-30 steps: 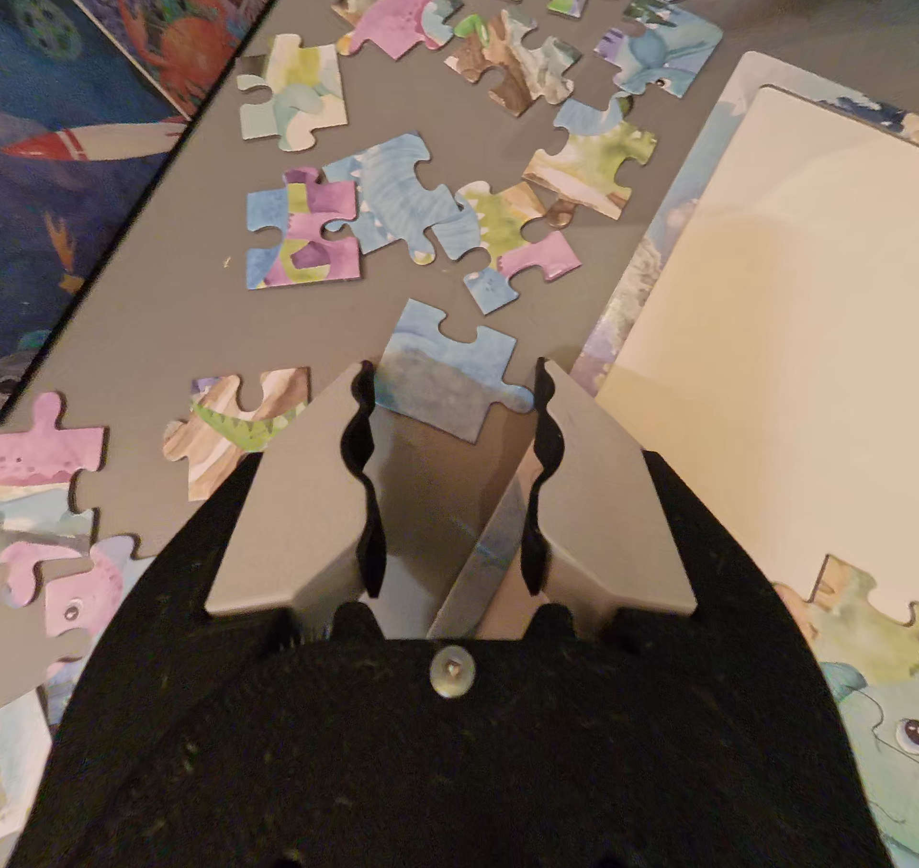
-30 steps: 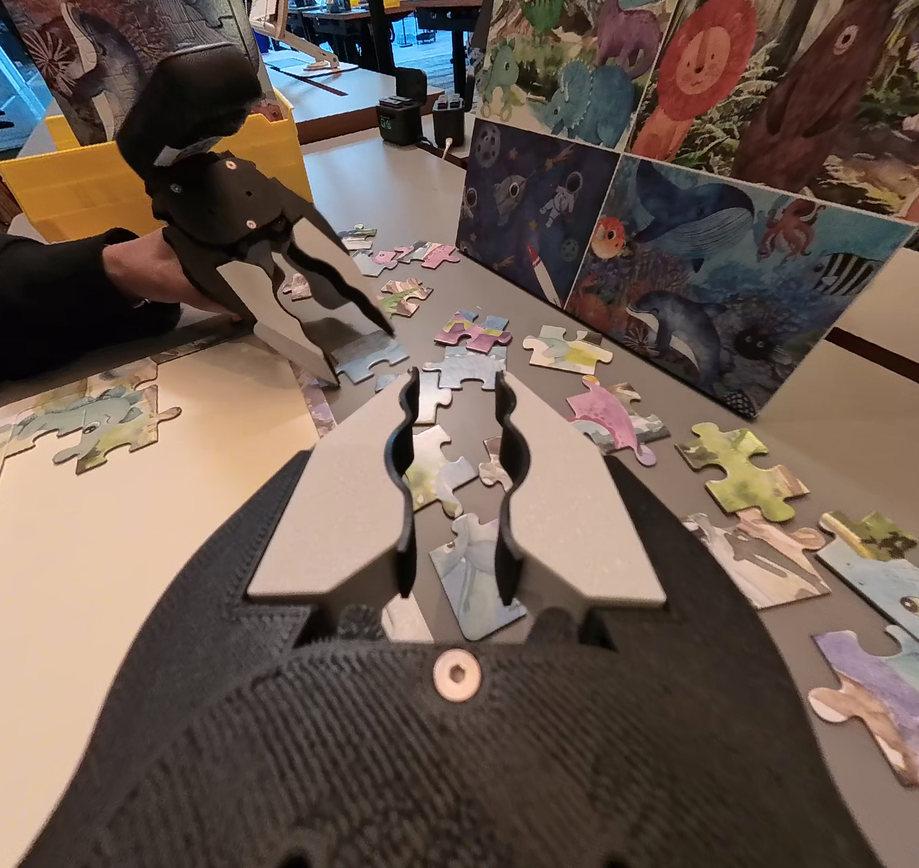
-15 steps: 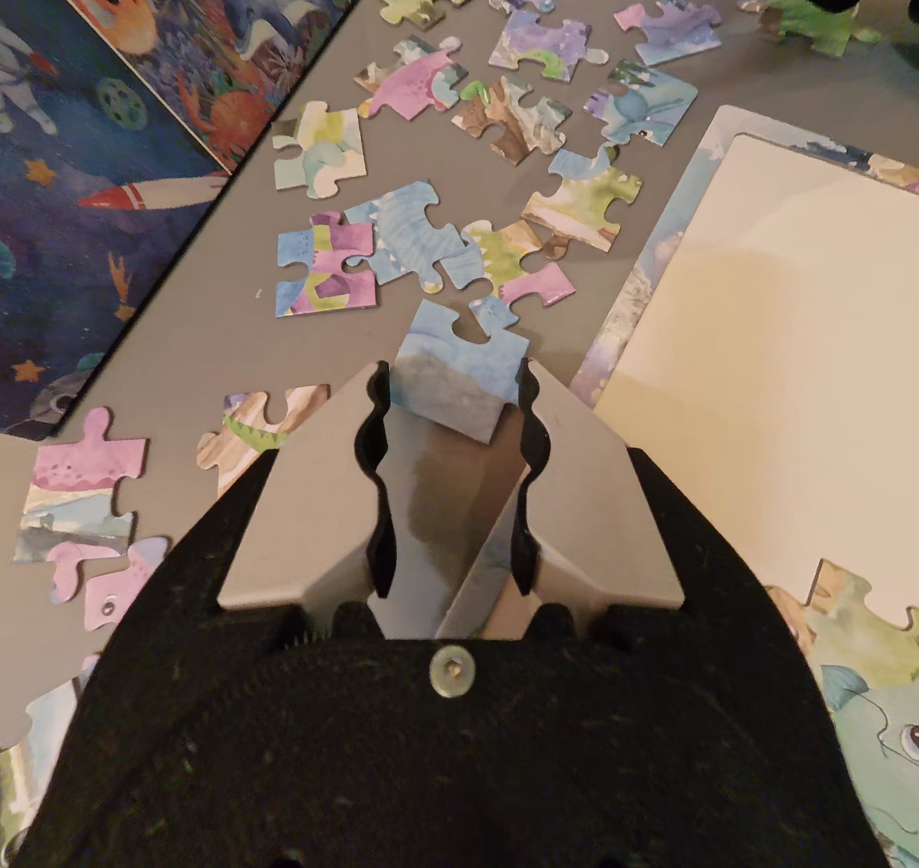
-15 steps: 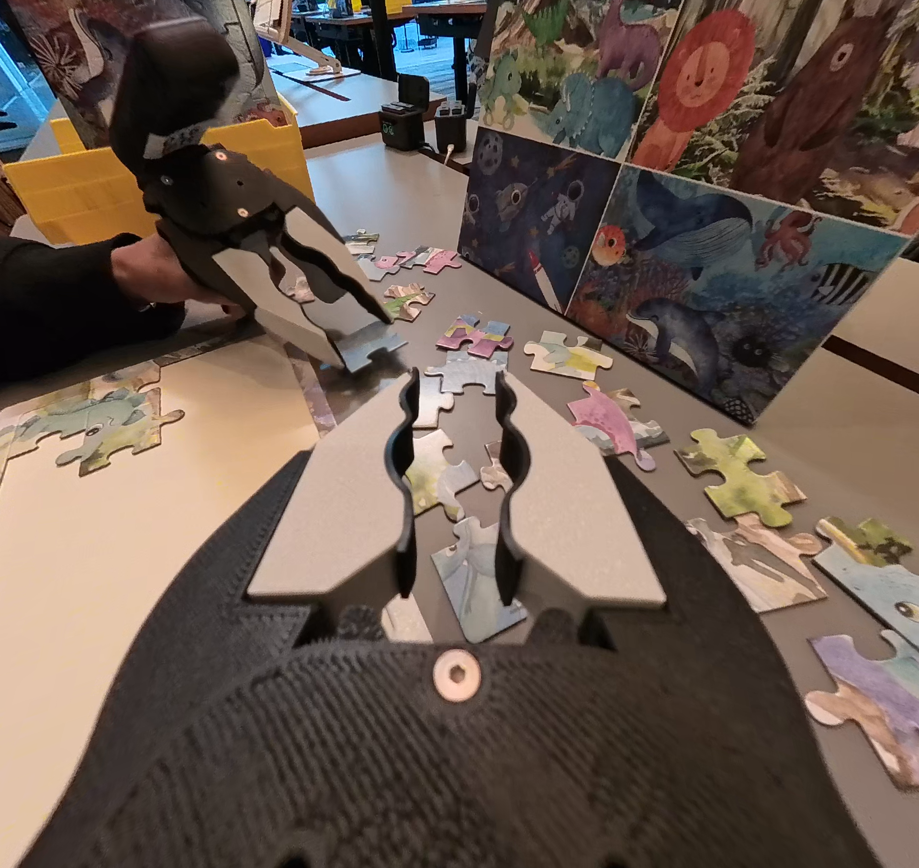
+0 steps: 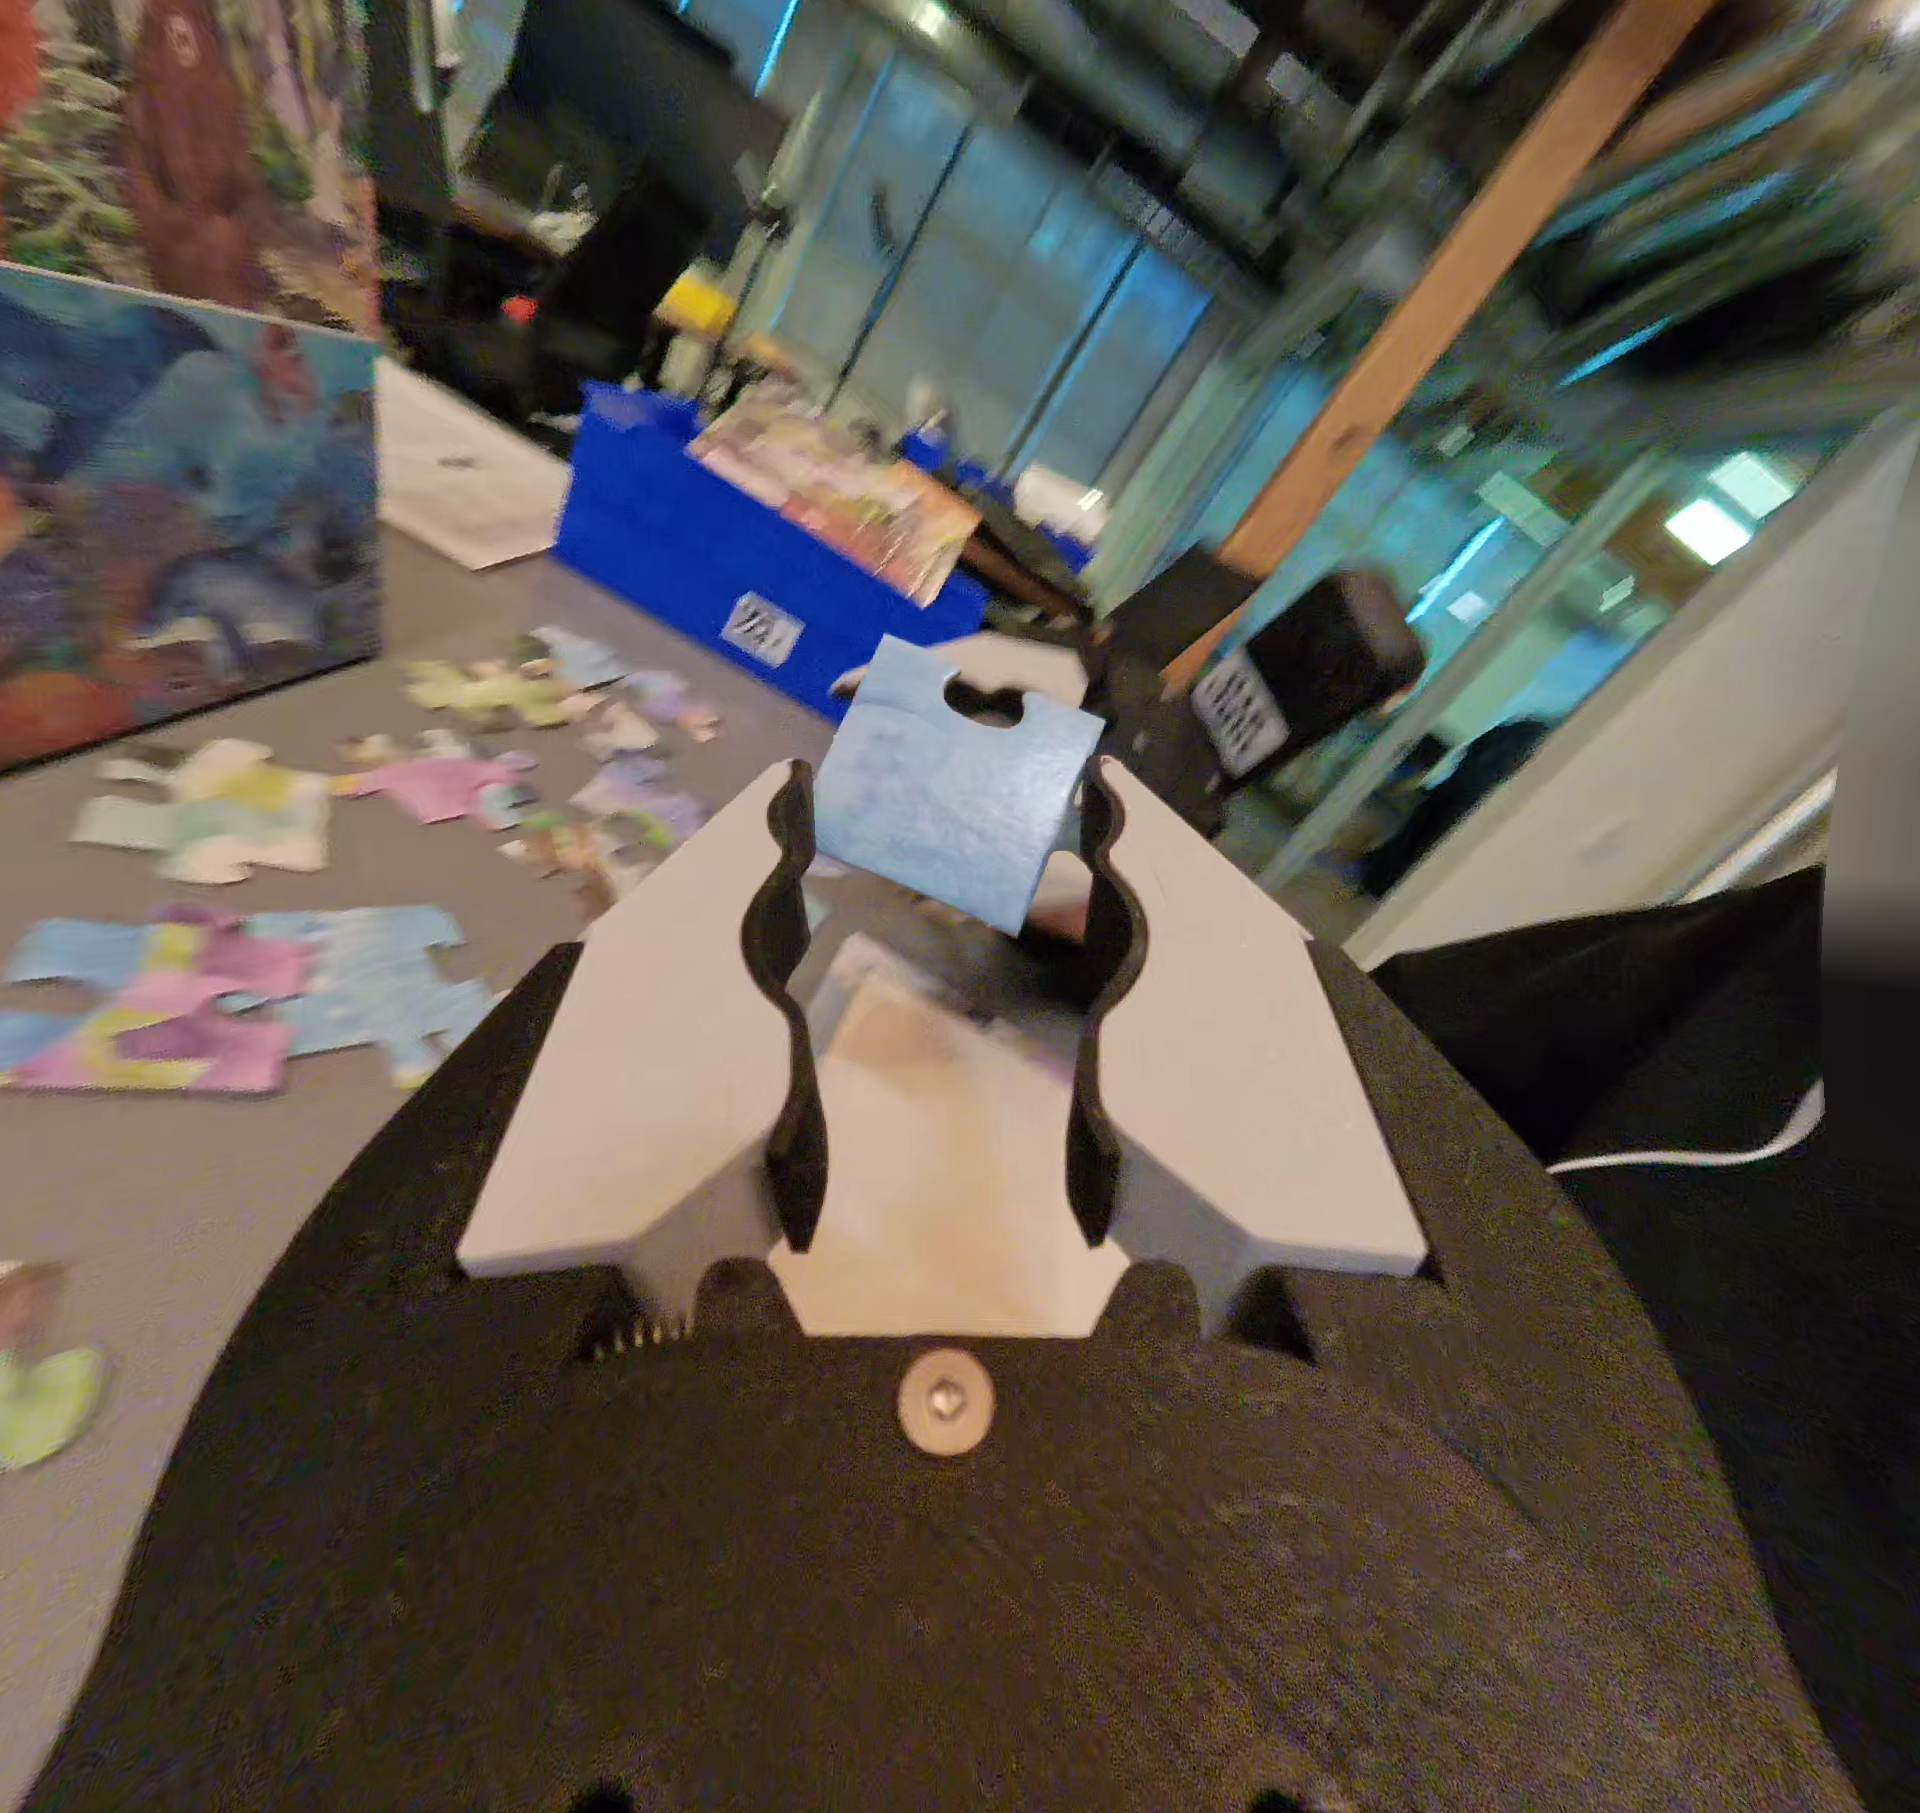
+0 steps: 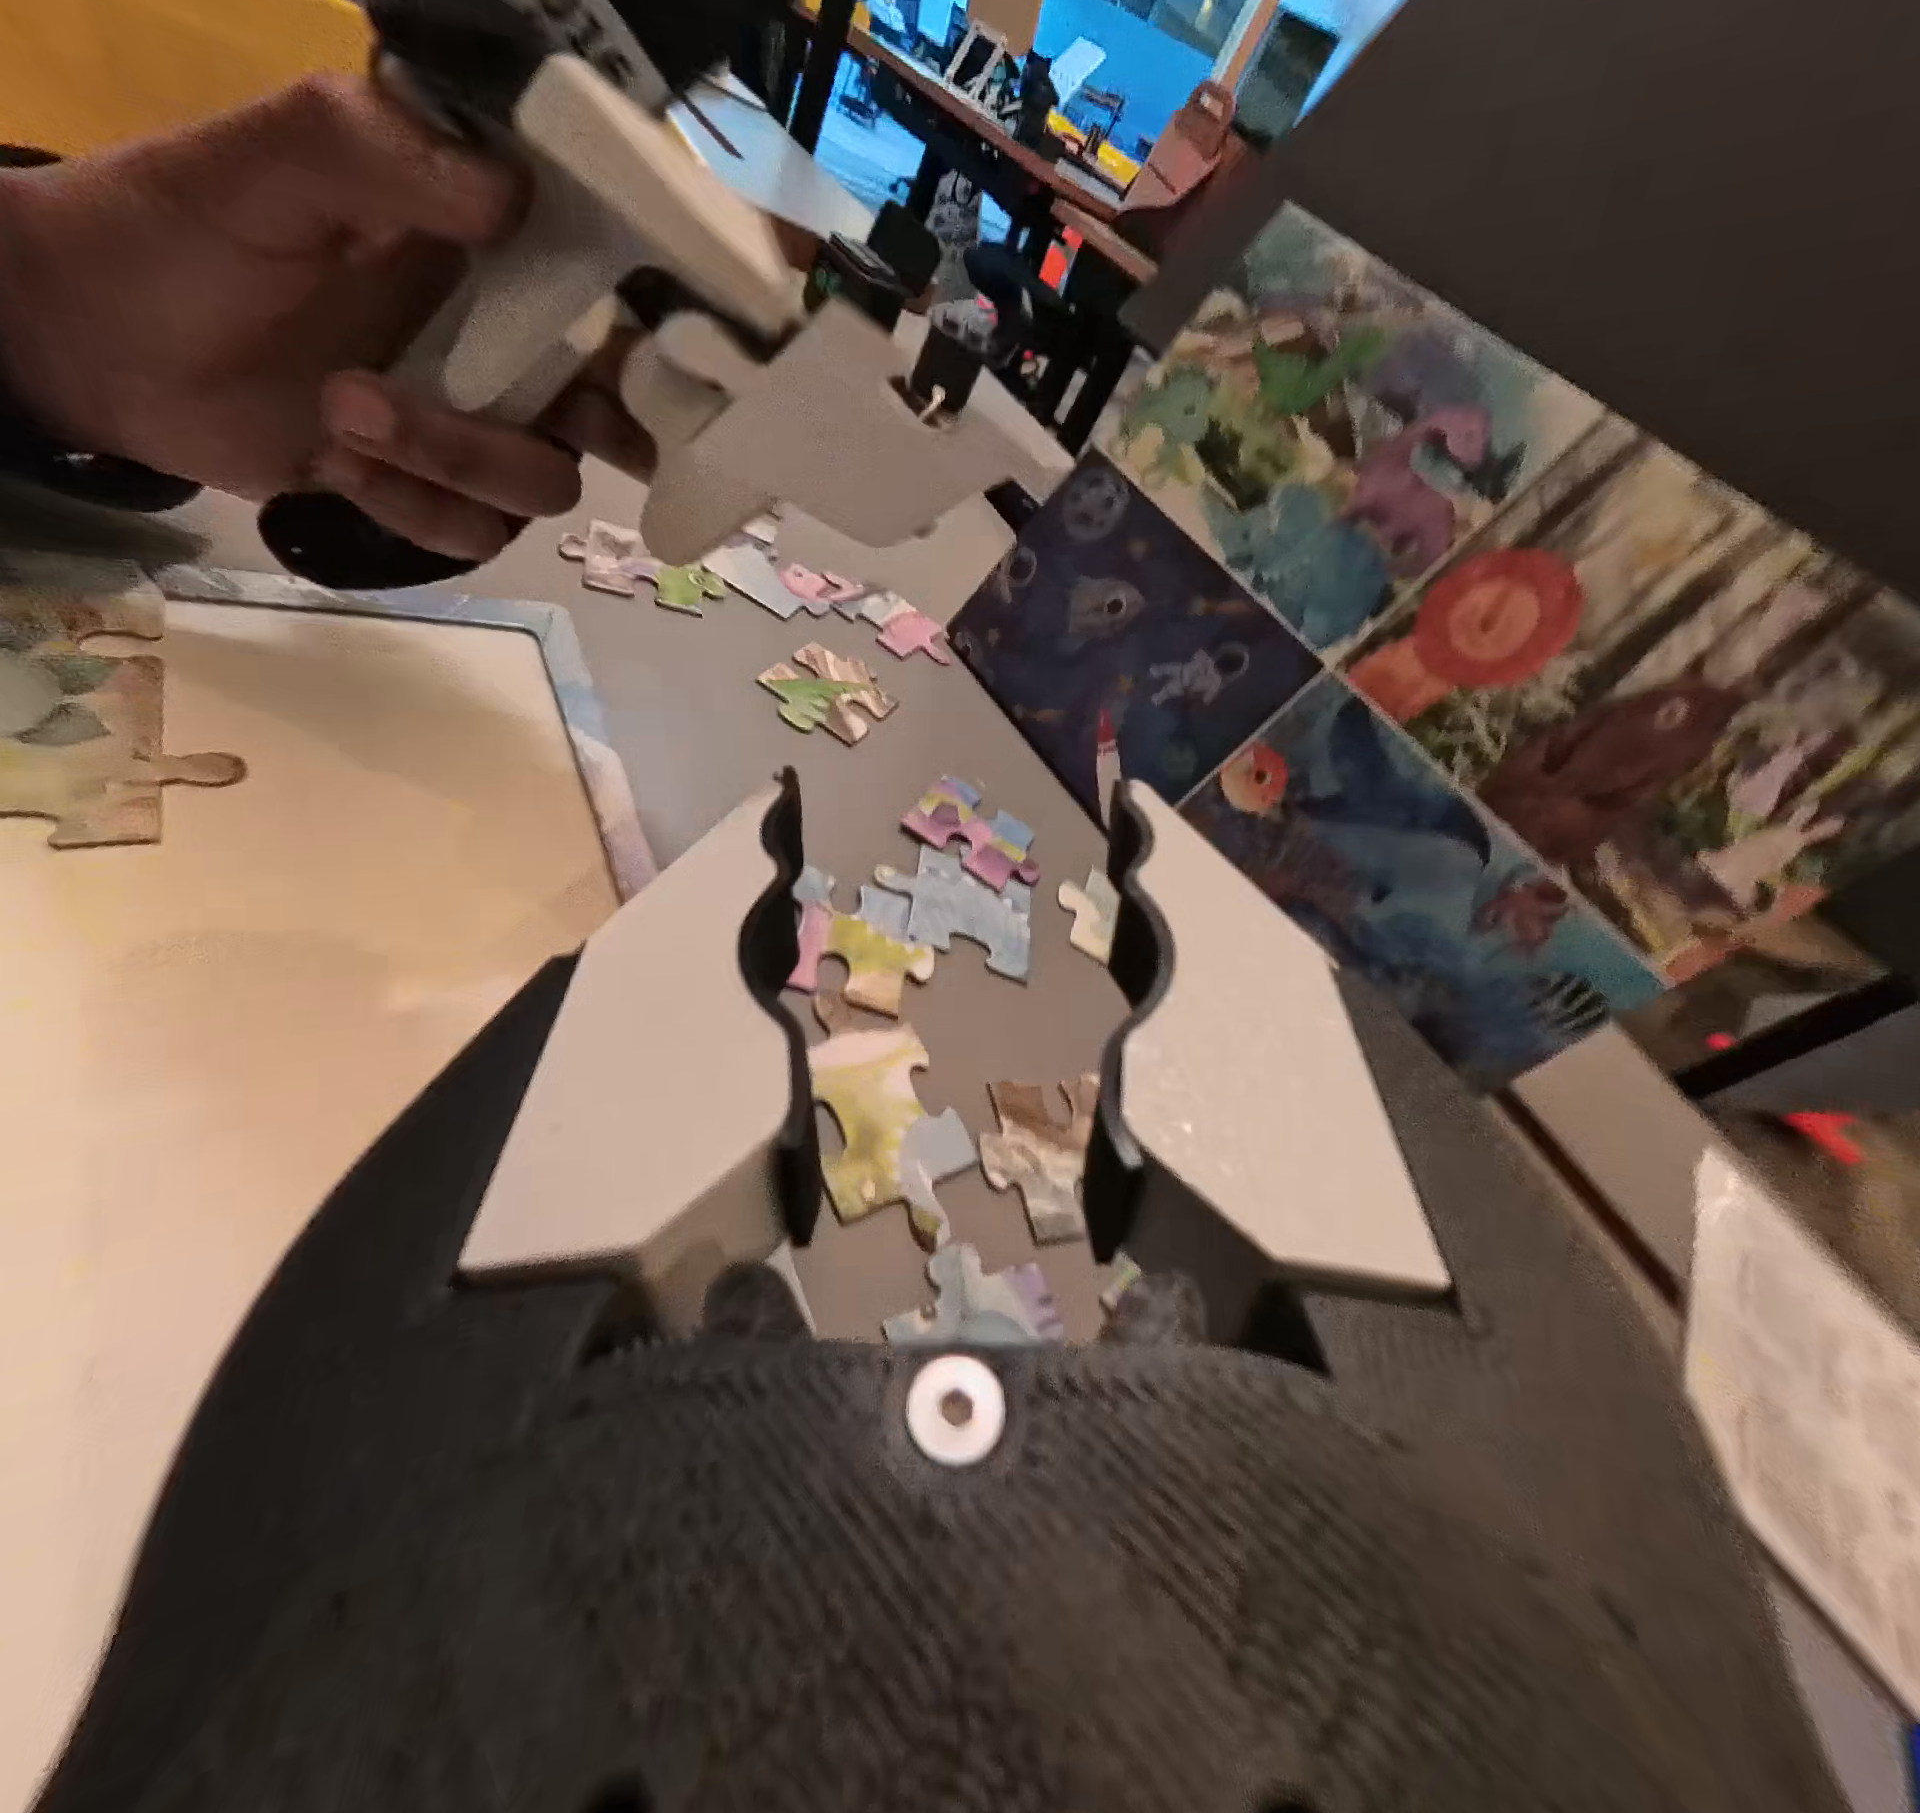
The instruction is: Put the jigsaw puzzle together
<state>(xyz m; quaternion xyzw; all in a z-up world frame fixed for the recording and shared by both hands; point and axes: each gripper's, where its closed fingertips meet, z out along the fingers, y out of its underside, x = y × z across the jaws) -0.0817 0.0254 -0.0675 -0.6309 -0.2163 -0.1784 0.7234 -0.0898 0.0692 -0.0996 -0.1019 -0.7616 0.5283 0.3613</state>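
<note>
Grey bench point(image 6: 707, 724) sat in a workshop-type room, glass partitions and ceiling ducts blurred behind. Left claw point(image 5: 940, 807) was clenched on a blue puzzle piece point(image 5: 951, 797), lifted clear of the bench and tilted, its notched edge pointing away from the camera. From the right wrist view the same piece showed its plain grey underside point(image 6: 831, 433), with a hand point(image 6: 239, 309) wrapped round the left claw's handle. Right claw point(image 6: 951, 828) was released, jaws well apart, nothing between them, hovering above loose pieces point(image 6: 935, 890) scattered on the bench. More loose pieces point(image 5: 208, 994) lay to the left in the left wrist view, some joined in small clusters. Puzzle tray point(image 6: 312, 932) lay on the bench left of the right claw, mostly bare cream, with a few assembled pieces point(image 6: 83, 745) at its far left edge. Finished picture boards point(image 6: 1403, 724) stood upright along the bench's right side. Blue bin point(image 5: 727, 568) sat at the far end, another board resting across it. Yellow bin point(image 6: 135, 28) was behind the hand.
</note>
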